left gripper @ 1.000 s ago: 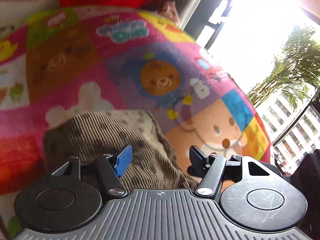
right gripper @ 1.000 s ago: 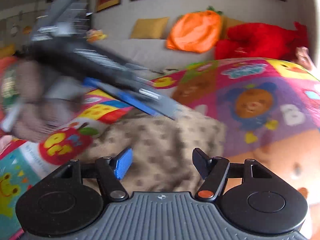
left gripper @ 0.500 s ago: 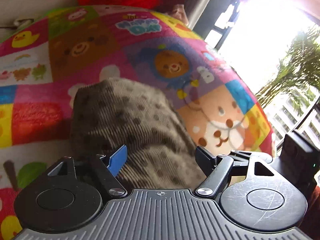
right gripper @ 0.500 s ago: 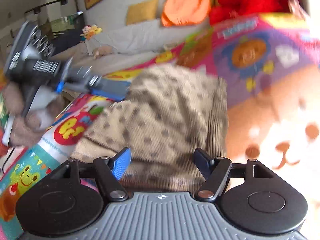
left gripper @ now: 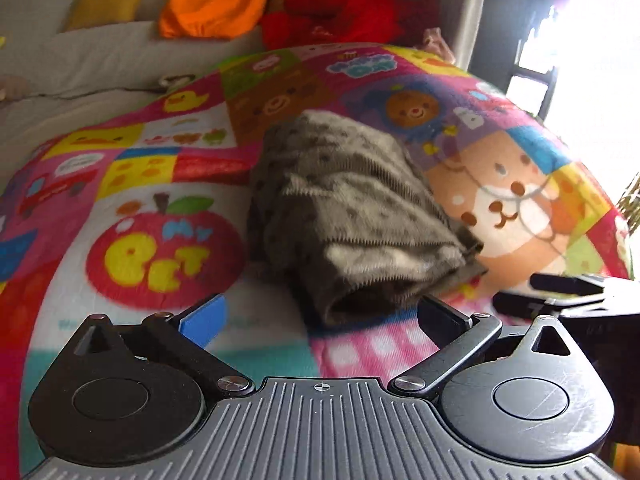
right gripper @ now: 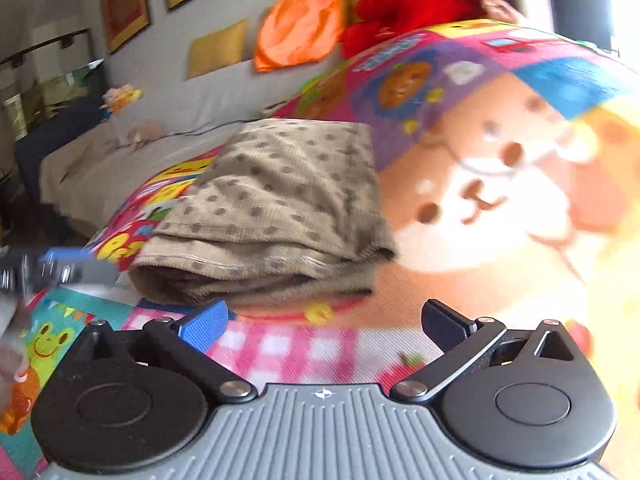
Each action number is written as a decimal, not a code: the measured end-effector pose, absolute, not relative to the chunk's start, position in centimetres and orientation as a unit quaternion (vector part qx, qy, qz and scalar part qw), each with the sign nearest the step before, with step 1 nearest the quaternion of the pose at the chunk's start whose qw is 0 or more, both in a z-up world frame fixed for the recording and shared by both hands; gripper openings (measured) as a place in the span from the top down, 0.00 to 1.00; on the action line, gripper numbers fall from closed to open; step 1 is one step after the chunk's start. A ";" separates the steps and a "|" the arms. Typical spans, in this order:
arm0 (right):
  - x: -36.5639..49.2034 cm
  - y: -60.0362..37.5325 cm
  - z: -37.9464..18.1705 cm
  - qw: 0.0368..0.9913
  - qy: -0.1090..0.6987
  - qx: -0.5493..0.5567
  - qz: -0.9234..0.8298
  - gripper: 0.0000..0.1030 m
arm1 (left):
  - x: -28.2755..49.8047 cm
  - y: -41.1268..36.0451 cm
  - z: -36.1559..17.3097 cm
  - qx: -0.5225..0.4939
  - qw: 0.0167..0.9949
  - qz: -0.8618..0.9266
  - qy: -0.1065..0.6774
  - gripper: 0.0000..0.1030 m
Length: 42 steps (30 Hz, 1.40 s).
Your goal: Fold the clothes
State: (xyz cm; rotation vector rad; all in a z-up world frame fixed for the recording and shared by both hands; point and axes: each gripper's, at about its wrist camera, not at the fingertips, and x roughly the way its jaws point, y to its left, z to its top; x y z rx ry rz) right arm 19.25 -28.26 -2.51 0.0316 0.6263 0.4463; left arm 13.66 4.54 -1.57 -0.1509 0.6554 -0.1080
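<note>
Beige dotted corduroy garment sits folded on the bright patchwork play mat, both hand-held grippers clear of it.

Folded into a thick bundle, the garment lies between the red apple print and the big bear face, its layered open edges turned towards the cameras. The left hand-held gripper has just been opening and its jaws stand wide apart with nothing between them, just short of the bundle's near end. The right hand-held gripper has also just been opening, spread wide and empty over pink checks. Behind the mat: an orange pumpkin cushion and a red plush toy.
</note>
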 end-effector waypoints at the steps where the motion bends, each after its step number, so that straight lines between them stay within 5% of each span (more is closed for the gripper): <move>1: 18.6 -28.8 -2.6 0.929 0.309 0.017 0.202 0.00 | 13.0 4.2 -2.1 -0.066 0.940 -0.041 0.331 0.00; 15: 14.7 -28.3 -3.6 0.931 0.319 -0.100 0.147 0.00 | 10.7 0.1 -3.8 -0.010 0.940 0.031 0.339 0.00; 42: 16.9 -27.0 -4.2 0.920 0.326 -0.075 0.203 0.00 | 10.7 0.2 -3.9 -0.009 0.939 0.029 0.342 0.00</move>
